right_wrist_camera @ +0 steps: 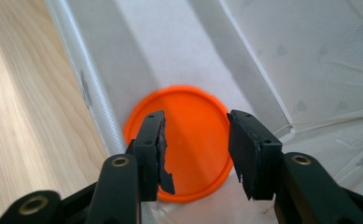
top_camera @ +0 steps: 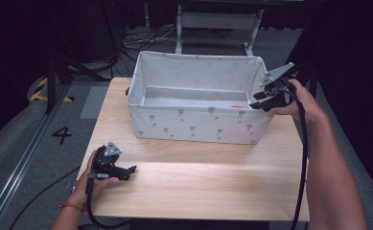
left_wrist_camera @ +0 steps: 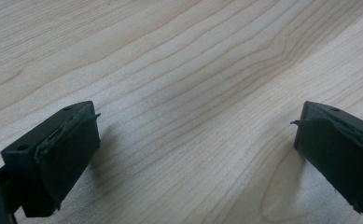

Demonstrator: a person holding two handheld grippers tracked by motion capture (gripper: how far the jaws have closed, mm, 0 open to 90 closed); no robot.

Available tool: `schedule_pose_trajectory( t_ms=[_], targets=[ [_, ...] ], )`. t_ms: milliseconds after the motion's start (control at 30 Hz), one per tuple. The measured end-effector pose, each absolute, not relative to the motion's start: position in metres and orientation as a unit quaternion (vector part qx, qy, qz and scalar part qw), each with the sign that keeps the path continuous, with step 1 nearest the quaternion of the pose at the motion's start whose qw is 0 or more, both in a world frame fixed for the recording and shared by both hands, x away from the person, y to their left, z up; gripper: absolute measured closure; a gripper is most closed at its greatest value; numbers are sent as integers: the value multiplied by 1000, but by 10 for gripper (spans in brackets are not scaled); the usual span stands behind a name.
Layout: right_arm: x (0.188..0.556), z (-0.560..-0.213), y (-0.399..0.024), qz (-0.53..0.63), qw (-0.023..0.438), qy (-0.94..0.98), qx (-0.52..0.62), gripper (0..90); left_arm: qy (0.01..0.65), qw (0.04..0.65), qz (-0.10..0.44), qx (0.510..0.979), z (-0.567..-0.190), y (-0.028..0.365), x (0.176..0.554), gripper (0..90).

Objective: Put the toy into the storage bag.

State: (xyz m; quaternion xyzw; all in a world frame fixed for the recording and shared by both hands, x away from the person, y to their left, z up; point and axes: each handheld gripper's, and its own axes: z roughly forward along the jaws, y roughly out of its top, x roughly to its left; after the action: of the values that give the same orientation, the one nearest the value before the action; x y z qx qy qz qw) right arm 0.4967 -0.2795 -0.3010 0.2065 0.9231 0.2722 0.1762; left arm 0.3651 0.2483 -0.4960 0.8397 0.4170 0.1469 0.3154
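Wooden tabletop (top_camera: 198,177) carries a white fabric bin (top_camera: 193,127); inside lies a round, flat orange disc (right_wrist_camera: 193,140), no long axis, beneath the released right gripper (right_wrist_camera: 195,149); left gripper (left_wrist_camera: 193,144) gapes empty.

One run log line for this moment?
right gripper: open over orange disc | disc: in fabric bin | left gripper: open, on table

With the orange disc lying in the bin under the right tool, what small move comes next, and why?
Probably lift the right tool up out of the bin: its jaws stand apart, gripping nothing, and the orange disc lies on the bin floor below them.
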Motion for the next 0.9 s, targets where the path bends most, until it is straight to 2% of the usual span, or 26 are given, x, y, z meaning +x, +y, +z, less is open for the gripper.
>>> schedule_pose_trajectory(
  t_ms=[200,267,400,900],
  targets=[
    [482,-294,-292,329,207,888,247,498,417,315,147,840,-496,248,365,5],
    [475,-291,-296,349,219,873,262,442,417,316,147,840,-496,248,365,5],
    [463,-285,-300,364,241,854,284,396,417,315,147,840,-496,248,365,5],
    [411,-279,-307,379,287,824,309,328,417,316,147,840,-496,248,365,5]
  ],
)
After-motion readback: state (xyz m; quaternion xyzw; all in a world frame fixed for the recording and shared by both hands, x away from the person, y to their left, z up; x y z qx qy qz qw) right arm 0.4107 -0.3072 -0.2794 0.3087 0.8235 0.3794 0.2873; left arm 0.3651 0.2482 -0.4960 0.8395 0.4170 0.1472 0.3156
